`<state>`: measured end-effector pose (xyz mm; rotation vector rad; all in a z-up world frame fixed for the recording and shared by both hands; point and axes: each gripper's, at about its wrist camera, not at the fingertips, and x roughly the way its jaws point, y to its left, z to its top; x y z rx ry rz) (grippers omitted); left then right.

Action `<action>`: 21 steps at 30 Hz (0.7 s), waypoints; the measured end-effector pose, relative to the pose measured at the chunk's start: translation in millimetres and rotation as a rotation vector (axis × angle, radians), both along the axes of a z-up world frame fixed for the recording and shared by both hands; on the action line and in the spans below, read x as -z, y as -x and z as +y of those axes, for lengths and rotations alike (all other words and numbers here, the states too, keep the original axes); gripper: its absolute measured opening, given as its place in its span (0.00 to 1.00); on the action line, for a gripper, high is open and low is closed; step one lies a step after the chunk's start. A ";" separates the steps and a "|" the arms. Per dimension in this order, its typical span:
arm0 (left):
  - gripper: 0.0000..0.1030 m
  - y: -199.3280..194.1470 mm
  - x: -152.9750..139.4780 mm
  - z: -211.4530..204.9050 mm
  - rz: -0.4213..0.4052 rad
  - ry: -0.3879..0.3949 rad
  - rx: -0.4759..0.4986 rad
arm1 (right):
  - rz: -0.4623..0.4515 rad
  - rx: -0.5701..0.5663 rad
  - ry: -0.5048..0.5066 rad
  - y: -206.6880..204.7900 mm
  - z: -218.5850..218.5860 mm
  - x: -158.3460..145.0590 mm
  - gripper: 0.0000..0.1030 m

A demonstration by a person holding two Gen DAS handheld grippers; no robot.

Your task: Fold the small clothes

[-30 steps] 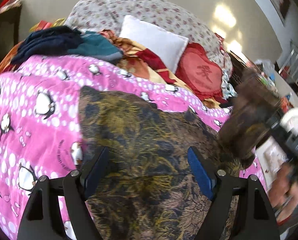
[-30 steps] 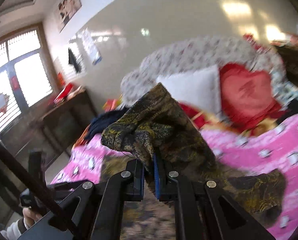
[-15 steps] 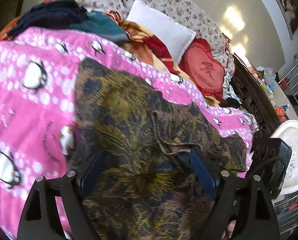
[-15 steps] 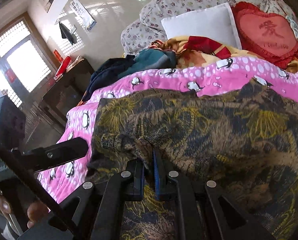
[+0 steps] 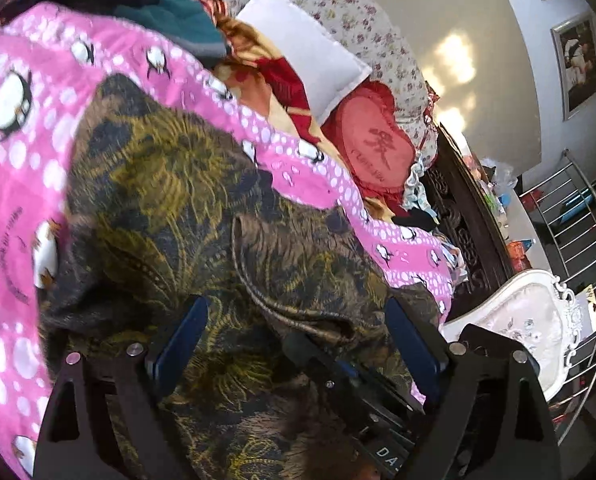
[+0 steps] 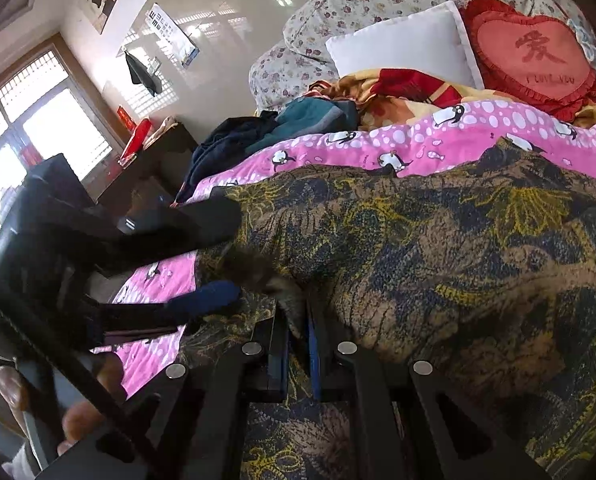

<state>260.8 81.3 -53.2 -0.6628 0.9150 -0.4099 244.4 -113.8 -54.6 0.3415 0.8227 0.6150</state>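
Open pink blanket (image 5: 14, 168) left of the garment (image 5: 170, 208); blocked far by clothes pile (image 6: 274, 128) and pillows (image 6: 414, 44).

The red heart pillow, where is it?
The red heart pillow sits at the head of the bed, upper right in the right wrist view, beside the white pillow and behind the pink penguin blanket.

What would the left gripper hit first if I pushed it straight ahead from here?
Most likely the brown patterned garment: the open left gripper points over it, with the folded-over layer just past the fingertips. Depth is unclear; the pink penguin blanket lies beyond.
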 end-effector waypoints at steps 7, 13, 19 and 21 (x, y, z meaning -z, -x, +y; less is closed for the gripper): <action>0.91 -10.7 14.6 -13.5 0.064 -0.013 0.022 | 0.005 -0.002 -0.006 -0.2 1.3 1.8 0.09; 0.29 -22.5 25.0 -25.4 0.123 0.019 0.065 | 0.027 -0.026 -0.026 10.4 -8.9 -2.7 0.18; 0.04 -25.3 3.8 -19.6 0.066 -0.102 0.039 | -0.064 0.093 -0.009 43.4 -114.6 -36.0 0.55; 0.03 -19.3 -20.3 -14.0 -0.003 -0.121 0.037 | -0.068 0.260 0.023 44.8 -176.6 -46.2 0.65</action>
